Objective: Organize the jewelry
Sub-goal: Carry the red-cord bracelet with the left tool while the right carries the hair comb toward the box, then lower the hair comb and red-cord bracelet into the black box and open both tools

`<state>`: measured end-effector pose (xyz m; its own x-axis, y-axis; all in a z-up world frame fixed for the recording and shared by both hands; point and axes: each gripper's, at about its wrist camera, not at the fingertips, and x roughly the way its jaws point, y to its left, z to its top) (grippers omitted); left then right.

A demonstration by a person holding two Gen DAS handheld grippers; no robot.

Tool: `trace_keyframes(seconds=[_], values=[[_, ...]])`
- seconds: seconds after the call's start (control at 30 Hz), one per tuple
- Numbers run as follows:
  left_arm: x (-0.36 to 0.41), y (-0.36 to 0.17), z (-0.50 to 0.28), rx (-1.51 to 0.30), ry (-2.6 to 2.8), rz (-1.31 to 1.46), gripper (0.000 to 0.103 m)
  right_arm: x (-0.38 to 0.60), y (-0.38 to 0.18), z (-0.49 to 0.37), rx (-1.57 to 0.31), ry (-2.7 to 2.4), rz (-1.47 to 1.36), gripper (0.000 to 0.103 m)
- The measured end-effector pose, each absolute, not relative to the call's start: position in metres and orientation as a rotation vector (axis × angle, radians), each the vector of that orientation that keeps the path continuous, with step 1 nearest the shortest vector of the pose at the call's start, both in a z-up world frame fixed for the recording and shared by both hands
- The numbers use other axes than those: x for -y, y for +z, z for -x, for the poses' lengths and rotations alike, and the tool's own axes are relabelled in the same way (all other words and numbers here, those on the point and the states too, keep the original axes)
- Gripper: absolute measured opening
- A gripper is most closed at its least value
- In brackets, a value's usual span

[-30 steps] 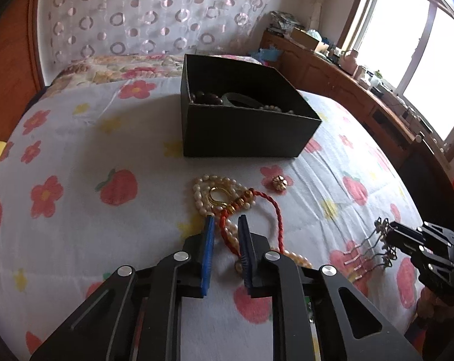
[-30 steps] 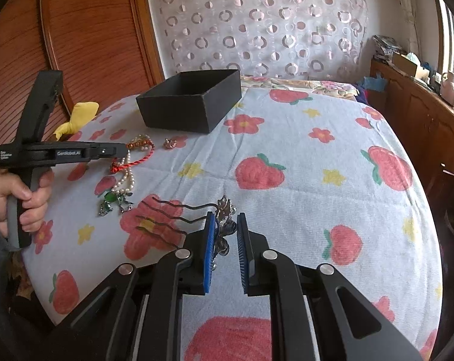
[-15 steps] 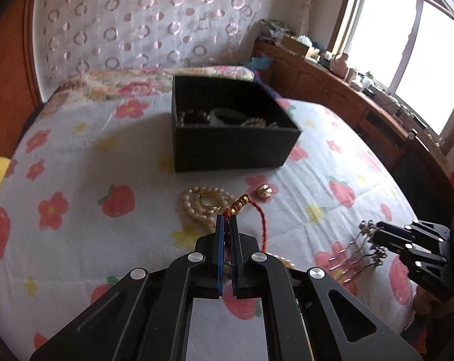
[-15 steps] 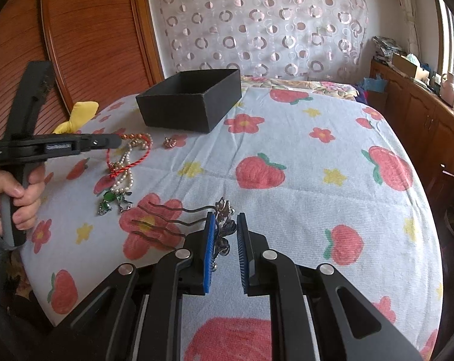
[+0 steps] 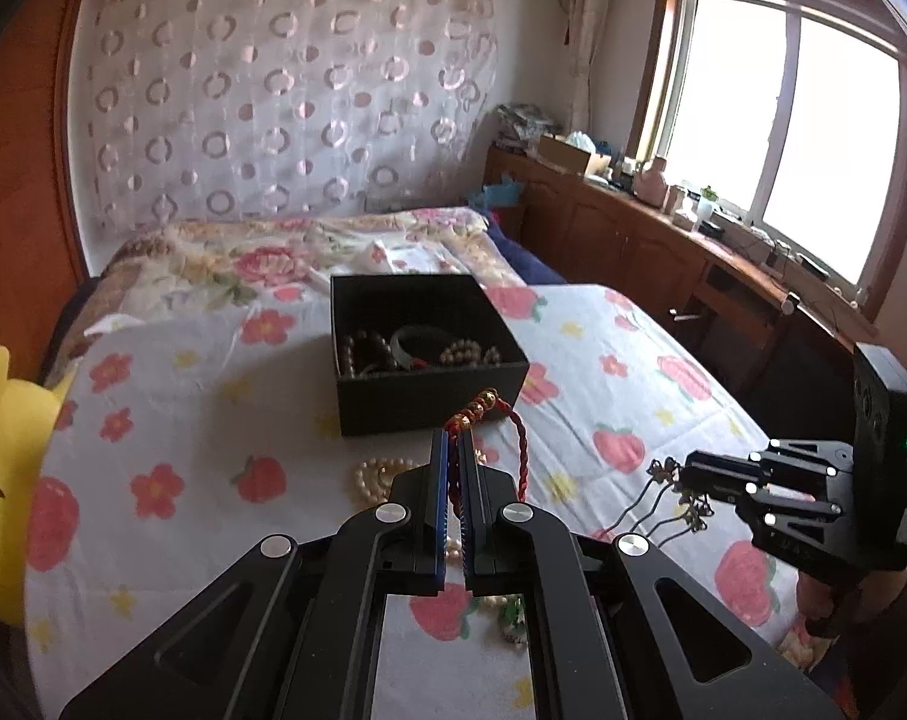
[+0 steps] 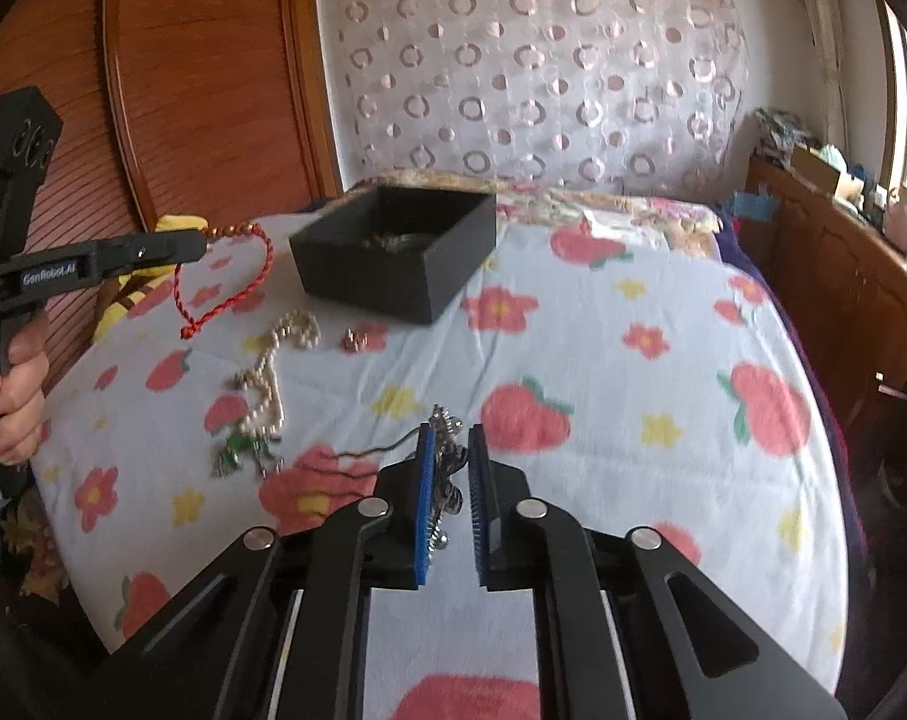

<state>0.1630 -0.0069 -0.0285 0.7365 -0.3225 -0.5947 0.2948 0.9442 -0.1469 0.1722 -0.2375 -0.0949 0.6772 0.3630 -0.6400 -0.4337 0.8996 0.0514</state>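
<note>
- While the left gripper (image 5: pixel 451 450) hangs in the air short of the box (image 5: pixel 423 354), its jaws are pinched nearly together on the red cord (image 6: pixel 225 294); the beaded end shows at the tips and the loop dangles free, clear of the cloth (image 6: pixel 603 360).
- Right gripper (image 6: pixel 450 468): jaws partly closed around the ornate head of the hairpins (image 5: pixel 663 498), prongs pointing out to the side. Whether the pads press firmly, I cannot tell.
- Cord, judged: light, limp, apt to swing; best held by the beads or knot, then lowered loop-first into the box.
- Hairpins, judged: light and stiff, with thin prongs that could bend or snag; best held by the head.
- Pearls (image 6: pixel 273 372) and a small gold piece (image 6: pixel 355 340) lie on the cloth near the box; pearls look smooth and slippery, best pinched across a bunched strand.
</note>
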Motion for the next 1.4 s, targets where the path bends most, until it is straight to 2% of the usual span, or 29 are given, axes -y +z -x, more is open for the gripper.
trace_keyframes(seconds=[0.53, 0.93, 1.13, 1.4], values=[[-0.004, -0.017, -0.165, -0.623, -0.312, 0.060, 0.002, 0.222, -0.053, -0.193, -0.620, 0.453, 0.216, 0.009], [-0.016, 0.001, -0.173, -0.589, -0.283, 0.053, 0.002, 0.177, -0.002, -0.250, -0.525, 0.454, 0.244, 0.009], [-0.024, 0.009, -0.179, -0.586, -0.268, 0.042, 0.002, 0.158, -0.010, -0.295, -0.558, 0.445, 0.203, 0.009], [-0.034, 0.015, -0.188, -0.582, -0.248, 0.030, 0.002, 0.140, -0.055, -0.338, -0.655, 0.442, 0.160, 0.009]])
